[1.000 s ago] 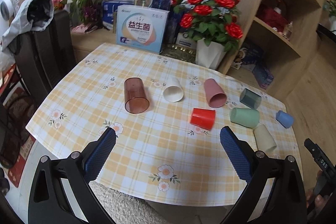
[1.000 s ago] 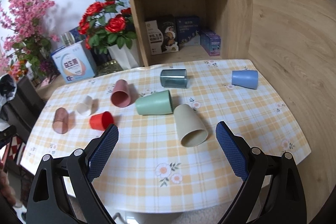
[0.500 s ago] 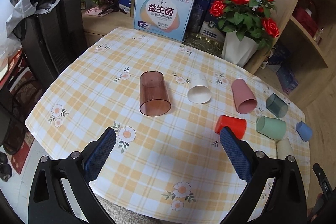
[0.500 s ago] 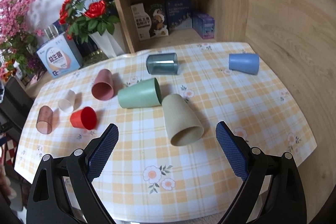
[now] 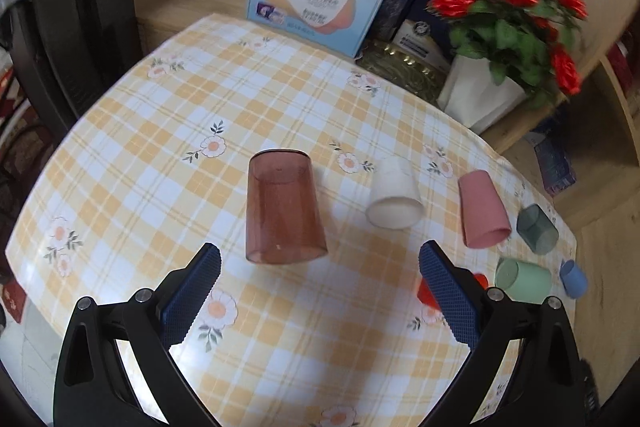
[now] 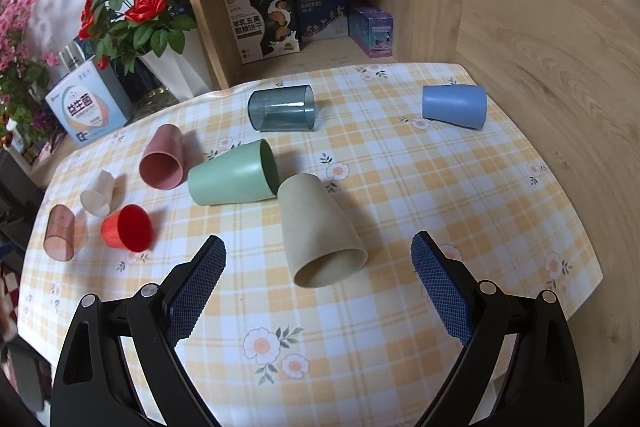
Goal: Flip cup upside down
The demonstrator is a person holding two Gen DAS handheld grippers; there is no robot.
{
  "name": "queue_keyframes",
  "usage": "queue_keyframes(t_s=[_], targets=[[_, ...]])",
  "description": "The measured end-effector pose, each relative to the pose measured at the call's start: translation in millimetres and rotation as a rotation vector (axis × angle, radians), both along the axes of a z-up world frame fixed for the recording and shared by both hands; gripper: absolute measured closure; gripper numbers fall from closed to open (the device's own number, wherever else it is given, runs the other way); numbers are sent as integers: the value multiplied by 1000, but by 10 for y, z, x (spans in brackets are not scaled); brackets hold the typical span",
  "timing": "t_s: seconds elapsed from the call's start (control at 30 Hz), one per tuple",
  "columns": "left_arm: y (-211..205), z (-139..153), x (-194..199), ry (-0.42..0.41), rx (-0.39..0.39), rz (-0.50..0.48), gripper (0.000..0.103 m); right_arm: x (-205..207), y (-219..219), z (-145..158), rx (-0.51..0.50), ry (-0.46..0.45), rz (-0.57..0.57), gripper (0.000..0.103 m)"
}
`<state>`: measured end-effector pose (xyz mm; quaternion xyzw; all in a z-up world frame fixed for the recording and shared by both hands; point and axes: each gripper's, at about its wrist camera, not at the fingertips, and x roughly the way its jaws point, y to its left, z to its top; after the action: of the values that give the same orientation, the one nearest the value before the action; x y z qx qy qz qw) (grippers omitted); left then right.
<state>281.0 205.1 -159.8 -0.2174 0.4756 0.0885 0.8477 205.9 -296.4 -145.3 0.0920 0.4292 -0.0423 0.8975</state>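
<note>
Cups all on sides, nothing inside: brown translucent cup (image 5: pixel 282 213) before left gripper (image 5: pixel 320 287), beige cup (image 6: pixel 320 233) before right gripper (image 6: pixel 318 273); both grippers spread wide.

Brown cup (image 5: pixel 282 213) translucent glossy plastic; beige cup (image 6: pixel 320 237) matt; tablecloth (image 6: pixel 400 187) smooth, glossy.
</note>
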Motion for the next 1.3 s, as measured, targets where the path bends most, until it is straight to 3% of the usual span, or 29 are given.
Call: queue_keyframes(t_s=[0.23, 0.33, 0.63, 0.73, 0.8, 1.03, 1.2, 1.3], targets=[[247, -456, 423, 128, -16, 8, 6, 49, 31, -61, -10, 23, 7, 12], [327, -637, 536, 171, -46, 35, 19, 69, 69, -81, -11, 33, 18, 12], [303, -880, 754, 228, -6, 28, 24, 105, 171, -75, -17, 39, 42, 12], [279, -930, 785, 245, 9, 13, 39, 79, 204, -57, -15, 39, 50, 12], [257, -901, 748, 243, 52, 28, 39, 41, 218, -18, -12, 29, 57, 12], [44, -657, 323, 199, 77, -20, 39, -31, 145, 33, 1, 10, 36, 12], [-360, -502, -168, 185, 45, -108, 39, -107, 112, 82, 17, -17, 31, 12], [-758, -541, -478, 221, -10, -216, 39, -185, 75, 112, 27, -44, 24, 12]])
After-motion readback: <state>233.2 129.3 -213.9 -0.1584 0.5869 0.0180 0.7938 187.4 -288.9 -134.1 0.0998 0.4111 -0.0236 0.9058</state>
